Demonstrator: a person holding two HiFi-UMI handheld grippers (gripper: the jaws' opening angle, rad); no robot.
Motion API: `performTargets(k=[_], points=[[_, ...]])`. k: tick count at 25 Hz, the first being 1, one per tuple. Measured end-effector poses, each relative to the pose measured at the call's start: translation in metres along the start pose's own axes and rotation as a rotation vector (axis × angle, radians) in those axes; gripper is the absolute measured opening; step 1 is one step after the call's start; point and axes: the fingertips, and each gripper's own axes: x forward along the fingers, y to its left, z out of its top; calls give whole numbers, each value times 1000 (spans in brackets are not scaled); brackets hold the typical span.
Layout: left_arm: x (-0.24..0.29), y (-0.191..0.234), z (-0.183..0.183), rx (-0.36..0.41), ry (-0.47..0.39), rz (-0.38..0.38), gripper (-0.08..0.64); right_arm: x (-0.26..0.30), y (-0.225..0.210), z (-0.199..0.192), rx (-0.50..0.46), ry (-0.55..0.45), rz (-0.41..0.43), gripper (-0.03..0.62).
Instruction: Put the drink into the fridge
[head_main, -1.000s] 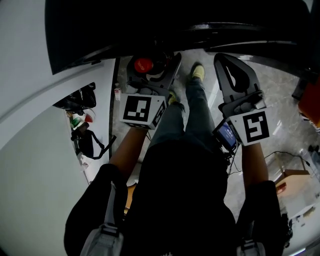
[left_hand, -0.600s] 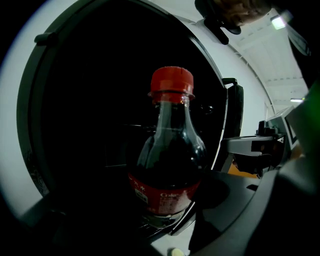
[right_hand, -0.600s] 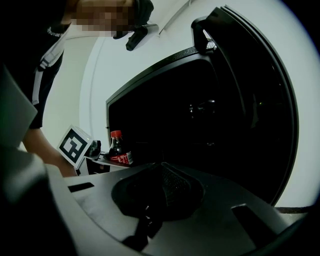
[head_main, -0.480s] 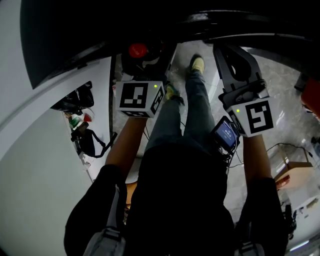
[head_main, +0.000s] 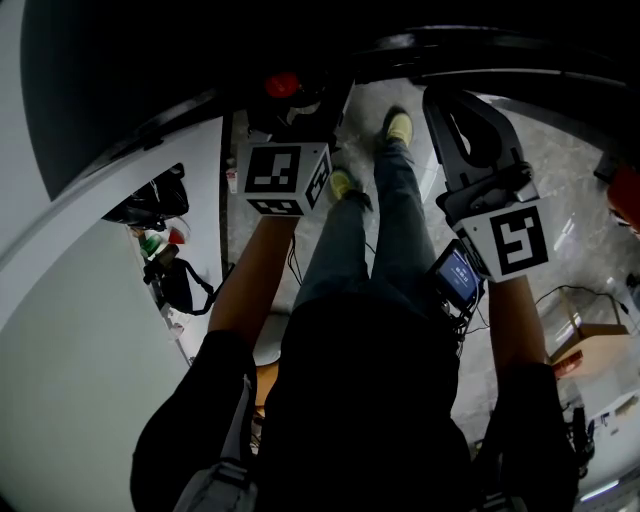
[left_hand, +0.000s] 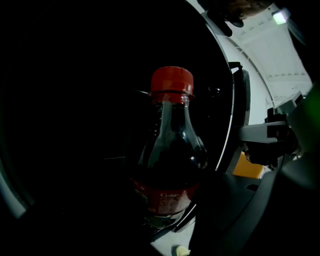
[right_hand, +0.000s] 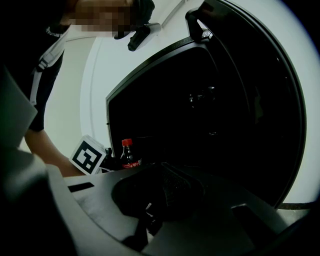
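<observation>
Now the big black fridge shows a dark cavity, roomy around the dark plastic cola bottle, its pale edge off to the right. The bottle stands upright, red cap on top, its lower body clamped by the left tool. The right tool hangs apart, jaws together, empty.

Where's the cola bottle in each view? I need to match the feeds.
Head view: cola bottle near the top, left of centre; mostly its red cap shows.
Left gripper view: fills the centre, cap up.
Right gripper view: small, lower left of centre.
Shared landmark: the dark fridge, right by the bottle in every view.
</observation>
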Motion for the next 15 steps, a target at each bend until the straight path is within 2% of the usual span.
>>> performTargets(k=[15], points=[[48,25,-17,34,42,47,313,4,-5,-10,14,0,2,11]])
